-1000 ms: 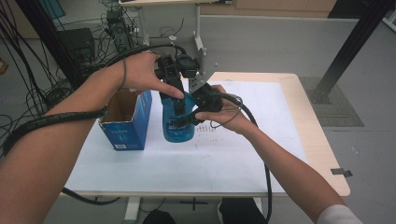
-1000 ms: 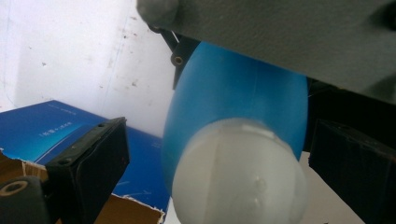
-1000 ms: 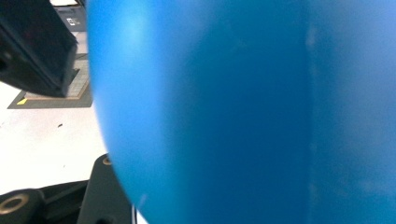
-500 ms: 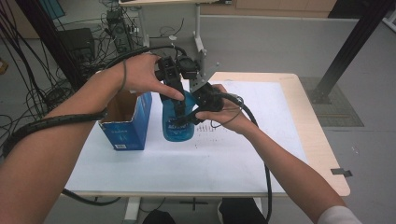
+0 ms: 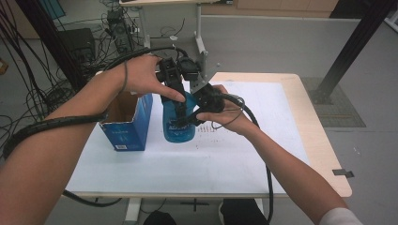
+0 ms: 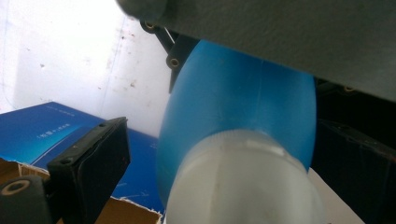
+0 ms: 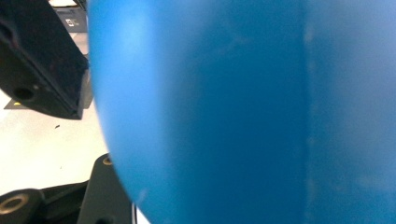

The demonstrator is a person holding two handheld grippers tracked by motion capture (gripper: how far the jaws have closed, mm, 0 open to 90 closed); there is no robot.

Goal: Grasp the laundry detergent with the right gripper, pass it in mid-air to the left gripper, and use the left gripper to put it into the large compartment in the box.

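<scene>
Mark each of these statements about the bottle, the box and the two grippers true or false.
1. The blue bottle stands on the table. True.
2. The bottle is red. False: blue with a white cap.
3. The right gripper is shut on the bottle's body. True.
4. The blue box lies to the bottle's right in the high view. False: to its left.
5. The left gripper is above the bottle's top. True.

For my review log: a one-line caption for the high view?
Two hand-held grippers meet at a blue bottle beside an open blue box.
</scene>
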